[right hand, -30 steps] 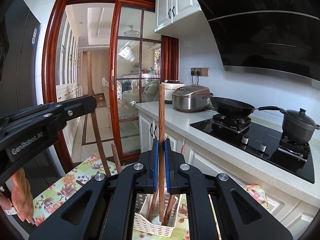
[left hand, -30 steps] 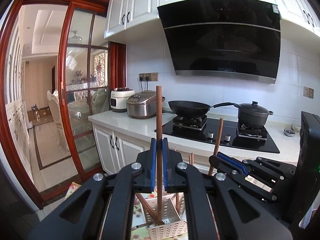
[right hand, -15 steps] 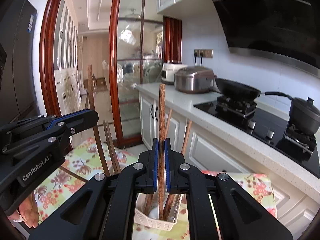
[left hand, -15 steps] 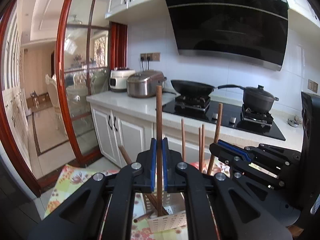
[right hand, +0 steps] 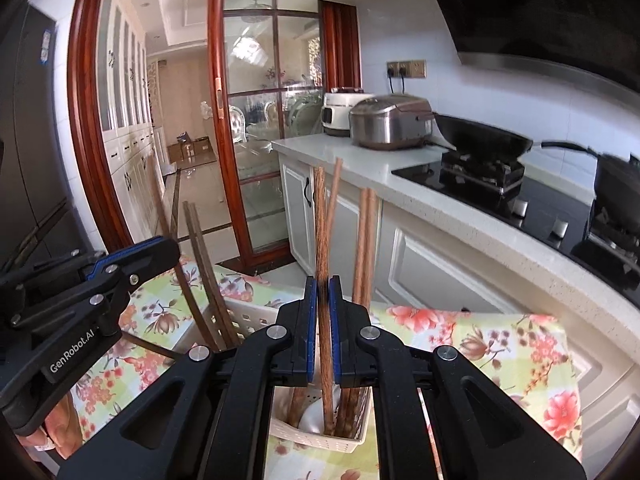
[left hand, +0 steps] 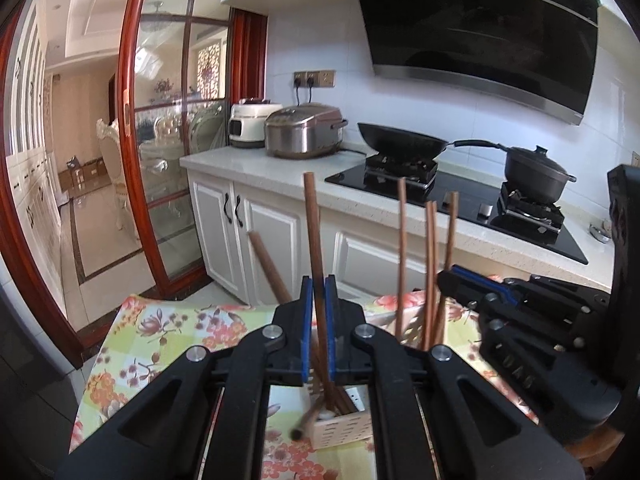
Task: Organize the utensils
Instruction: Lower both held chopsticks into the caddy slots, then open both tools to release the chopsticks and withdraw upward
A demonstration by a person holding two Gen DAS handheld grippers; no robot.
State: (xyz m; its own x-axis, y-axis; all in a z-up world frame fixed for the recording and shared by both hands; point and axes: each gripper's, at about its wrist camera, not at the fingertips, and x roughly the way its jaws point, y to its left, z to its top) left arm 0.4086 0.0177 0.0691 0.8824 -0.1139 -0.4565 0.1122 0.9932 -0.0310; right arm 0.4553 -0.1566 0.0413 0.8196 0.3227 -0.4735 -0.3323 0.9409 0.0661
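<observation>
Kitchen counter (left hand: 256, 168) runs along the back with a black range hood (left hand: 480, 28) above it, a wok (left hand: 400, 144) and a lidded black pot (left hand: 536, 168) on the hob, a steel rice cooker (left hand: 304, 130) further along; nearer in, the desk (left hand: 160, 332) wears a floral cloth of pink blossoms on yellow-green squares; on it sits a white perforated plastic basket (right hand: 320, 432), its slotted wall pale and clean, several brown chopsticks standing in it and fanning apart at the tops; now the left hand-held gripper (left hand: 316, 320), jaws drawn narrow, blue pads pinching a dark reddish-brown chopstick (left hand: 314, 240) near its middle, the stick close to upright with a slight lean, its lower end down inside the basket (left hand: 344, 428); over on the right, the right hand-held gripper (right hand: 322, 320) is likewise squeezed tight on a wood-grained chopstick (right hand: 320, 220), lighter and streakier, upright, its foot in the basket among the others; from the right wrist view the left tool shows at the left edge with two darker sticks leaning just beside it; from the left wrist view three thin sticks (left hand: 430, 260) rise just beside the right tool's tip; one loose chopstick (left hand: 306, 424) lies tilted against the basket's near corner, its dark tip blurred.
</observation>
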